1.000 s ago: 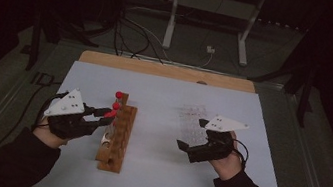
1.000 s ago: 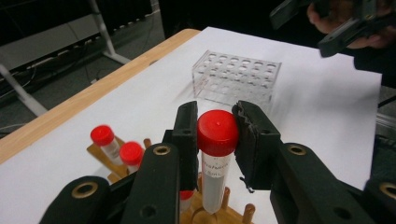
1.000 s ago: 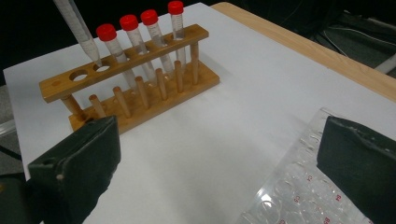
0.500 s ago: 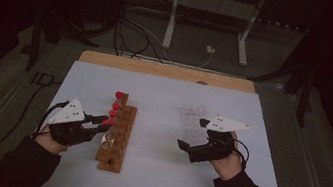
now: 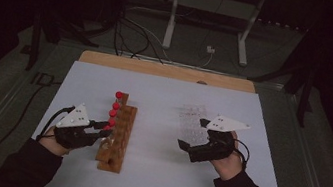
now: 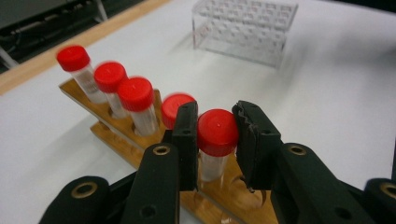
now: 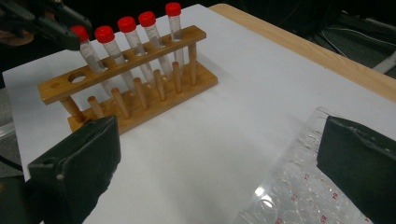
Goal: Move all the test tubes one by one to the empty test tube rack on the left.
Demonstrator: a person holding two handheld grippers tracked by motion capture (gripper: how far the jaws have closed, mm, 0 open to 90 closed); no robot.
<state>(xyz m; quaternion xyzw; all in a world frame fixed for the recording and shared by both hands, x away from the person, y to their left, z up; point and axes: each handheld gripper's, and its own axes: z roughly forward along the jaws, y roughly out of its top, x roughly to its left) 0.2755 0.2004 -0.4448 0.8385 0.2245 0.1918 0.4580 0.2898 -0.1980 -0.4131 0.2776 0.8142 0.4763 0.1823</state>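
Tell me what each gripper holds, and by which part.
Left gripper: jaws clamp the red cap of a tube in the wooden rack. Right gripper: open, holding nothing.

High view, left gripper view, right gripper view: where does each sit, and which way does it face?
High view: above the person's side, looking forward and down; forearms, left gripper, right gripper.
Left gripper view: on that gripper, jaws clamping a red-capped tube.
Right gripper view: along open jaws beside the clear rack.
Shared: the wooden rack.

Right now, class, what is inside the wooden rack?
The wooden rack holds five red-capped tubes; the left tool grips the end tube's cap. One hole beside it stands empty. The tubes' bottoms are hidden behind the pegs.
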